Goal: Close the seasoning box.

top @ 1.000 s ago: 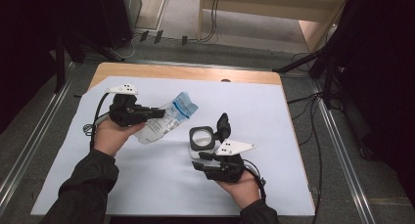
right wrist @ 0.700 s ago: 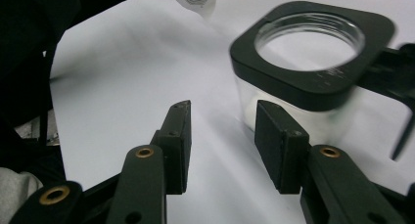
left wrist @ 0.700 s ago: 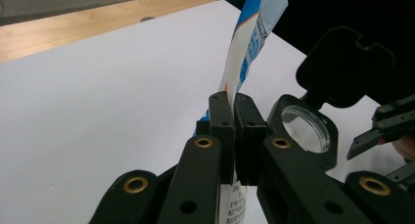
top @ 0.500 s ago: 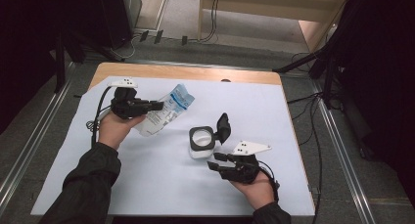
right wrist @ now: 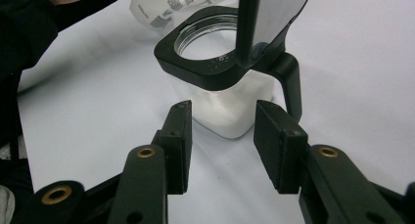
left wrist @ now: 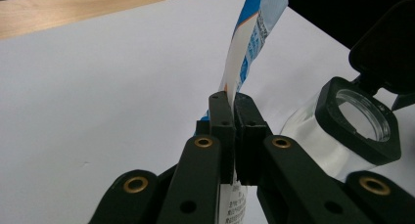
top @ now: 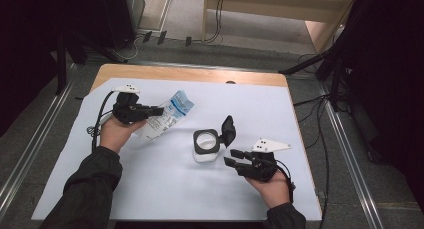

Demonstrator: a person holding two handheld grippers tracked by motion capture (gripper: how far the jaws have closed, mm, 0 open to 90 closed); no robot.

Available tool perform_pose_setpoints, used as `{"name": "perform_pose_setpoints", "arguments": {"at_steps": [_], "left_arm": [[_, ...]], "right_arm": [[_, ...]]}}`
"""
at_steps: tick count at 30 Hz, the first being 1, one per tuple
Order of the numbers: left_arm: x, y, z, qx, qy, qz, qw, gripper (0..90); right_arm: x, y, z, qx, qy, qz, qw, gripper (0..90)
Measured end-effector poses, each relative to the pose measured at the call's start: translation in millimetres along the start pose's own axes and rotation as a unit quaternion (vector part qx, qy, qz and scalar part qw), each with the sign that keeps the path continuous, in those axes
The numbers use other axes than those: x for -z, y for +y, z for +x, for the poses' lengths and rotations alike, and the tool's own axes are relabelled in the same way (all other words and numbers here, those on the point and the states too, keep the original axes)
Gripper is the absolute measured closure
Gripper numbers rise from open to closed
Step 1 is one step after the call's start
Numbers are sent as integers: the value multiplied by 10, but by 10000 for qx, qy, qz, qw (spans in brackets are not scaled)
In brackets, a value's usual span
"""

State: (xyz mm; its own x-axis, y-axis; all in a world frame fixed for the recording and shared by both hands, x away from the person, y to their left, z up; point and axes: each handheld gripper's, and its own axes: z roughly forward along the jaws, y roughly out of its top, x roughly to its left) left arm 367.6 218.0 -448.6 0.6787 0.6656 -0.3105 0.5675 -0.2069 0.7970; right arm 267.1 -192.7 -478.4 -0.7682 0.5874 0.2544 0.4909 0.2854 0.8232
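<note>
My left gripper is shut on a white and blue pouch, held by its lower edge over the left of the white sheet. A clear jar with a black square collar stands in the middle, its flip lid raised. My right gripper is open just to the jar's right. Its fingers point at the base of the jar and stand short of it.
A white sheet covers the wooden table. Metal rails run along the floor on both sides, and cables lie off the right edge. The dark sleeve of the other arm shows in the right gripper view.
My right gripper has drawn back from the jar to the right. The left hand has sunk a little with the pouch still in its jaws.
</note>
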Motion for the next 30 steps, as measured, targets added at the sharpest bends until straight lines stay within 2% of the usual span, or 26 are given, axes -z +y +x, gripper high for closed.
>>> {"name": "perform_pose_setpoints", "arguments": {"at_steps": [9,14,17,21,25,28,30], "left_arm": [[64,-71,15,-8,-113,-109,9999,897],[144,-120,10,-5,-71,-89,9999,897],[205,-157,10,-37,-40,-130,9999,897],[292,-202,-15,-119,-1,-86,9999,896],[398,-265,-45,-157,37,-120,9998,895],[465,-308,-60,-161,64,-107,9998,894],[520,-338,-54,-82,115,-92,9999,894]], "right_arm": [[-2,3,-62,-38,3,-8,10000,604],[27,29,-117,-101,-57,-101,9999,616],[48,59,-154,-116,-104,-168,9997,662],[61,100,-196,-300,-172,-185,9992,736],[23,130,-256,-571,-128,-66,9983,807],[-5,166,-288,-588,-187,-48,9981,875],[-17,213,-316,-559,-345,-47,9978,900]]}}
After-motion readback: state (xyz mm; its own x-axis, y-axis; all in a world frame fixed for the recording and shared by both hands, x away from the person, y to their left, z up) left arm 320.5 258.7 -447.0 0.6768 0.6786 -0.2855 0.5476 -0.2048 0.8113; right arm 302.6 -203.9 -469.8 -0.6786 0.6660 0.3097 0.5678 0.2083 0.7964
